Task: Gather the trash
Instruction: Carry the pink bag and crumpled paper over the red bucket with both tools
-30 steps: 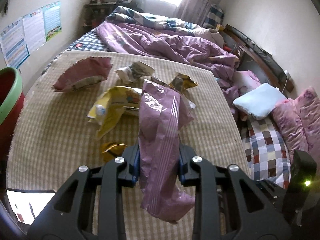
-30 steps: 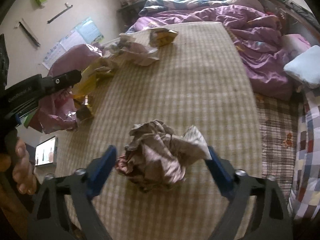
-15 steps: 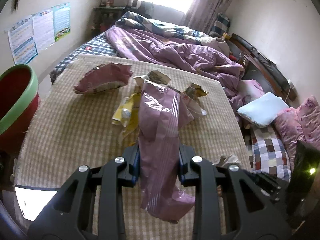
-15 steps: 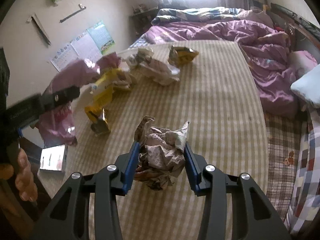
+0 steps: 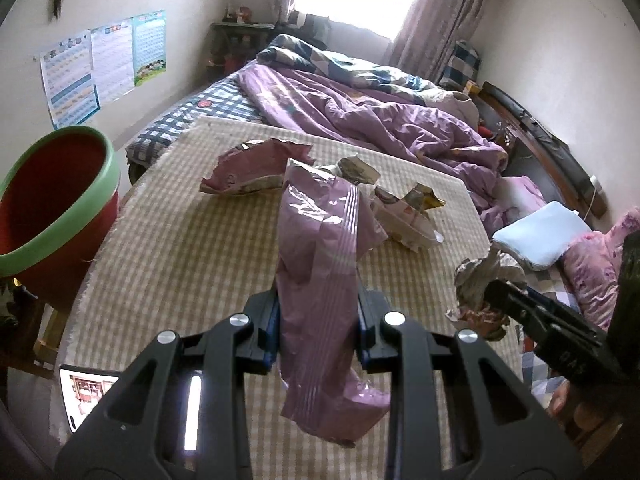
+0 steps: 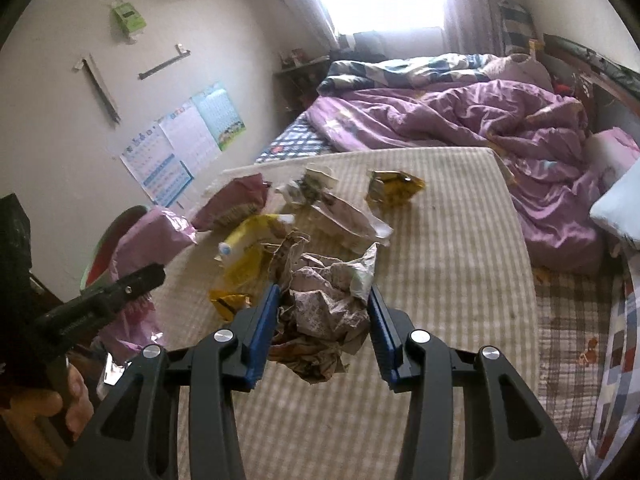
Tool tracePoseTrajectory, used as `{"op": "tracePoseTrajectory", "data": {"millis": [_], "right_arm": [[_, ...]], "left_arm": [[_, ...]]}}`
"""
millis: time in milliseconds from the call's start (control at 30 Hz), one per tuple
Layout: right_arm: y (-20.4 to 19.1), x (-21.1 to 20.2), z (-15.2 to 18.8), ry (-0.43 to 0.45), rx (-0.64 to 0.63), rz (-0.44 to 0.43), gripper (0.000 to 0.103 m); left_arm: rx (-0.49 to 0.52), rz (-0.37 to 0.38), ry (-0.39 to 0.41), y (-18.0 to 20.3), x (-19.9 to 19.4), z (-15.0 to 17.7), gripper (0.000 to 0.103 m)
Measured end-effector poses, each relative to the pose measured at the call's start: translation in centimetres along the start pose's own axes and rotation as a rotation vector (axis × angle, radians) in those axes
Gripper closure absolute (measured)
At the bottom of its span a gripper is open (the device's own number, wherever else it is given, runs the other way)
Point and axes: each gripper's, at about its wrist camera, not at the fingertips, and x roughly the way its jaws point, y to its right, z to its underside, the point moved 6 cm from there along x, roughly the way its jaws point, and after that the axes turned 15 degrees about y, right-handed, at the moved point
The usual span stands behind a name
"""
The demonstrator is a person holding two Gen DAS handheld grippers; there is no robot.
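My left gripper [image 5: 316,320] is shut on a long purple plastic bag [image 5: 320,240], which hangs above the checked mat [image 5: 180,260]. In the right wrist view, the right gripper [image 6: 324,320] is shut on a crumpled paper ball [image 6: 324,300] and holds it off the mat. The same ball [image 5: 480,280] shows at the right of the left wrist view. A red bin with a green rim [image 5: 114,168] stands at the mat's left edge. The left gripper and its bag [image 6: 148,240] appear at the left of the right wrist view.
On the mat lie a pink bag [image 5: 248,168], a white wrapper [image 5: 404,220], a yellow wrapper [image 6: 244,248] and a gold wrapper [image 6: 394,188]. A lit phone [image 5: 86,396] sits at the near left corner. A purple duvet [image 5: 380,120] lies beyond.
The right gripper's jaws closed on the crumpled paper ball and lifted it off the mat. The left gripper drew back with the purple bag, bringing the bin further into view.
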Motion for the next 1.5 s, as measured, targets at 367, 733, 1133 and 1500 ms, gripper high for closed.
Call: {"op": "tracePoseTrajectory", "data": {"millis": [367, 733, 1133, 1500], "right_arm": [[-1.2, 0.2, 0.3, -0.006, 0.003, -0.022, 0.06], [-4.2, 1.2, 0.1, 0.005, -0.001, -0.018, 0.06], [-10.7, 4.1, 0.5, -0.002, -0.004, -0.009, 0.06], [-15.1, 6.0, 0.3, 0.014, -0.013, 0.004, 0.06]], "left_arm": [[-0.014, -0.013, 0.025, -1.3, -1.2, -0.5, 0.075], [-0.027, -0.018, 0.028, -4.5, -1.9, -0.9, 0.075], [-0.022, -0.008, 0.039, -10.9, -2.4, -3.3, 0.075], [-0.022, 0.011, 0.037, -15.4, -2.0, -4.6, 0.075]]}}
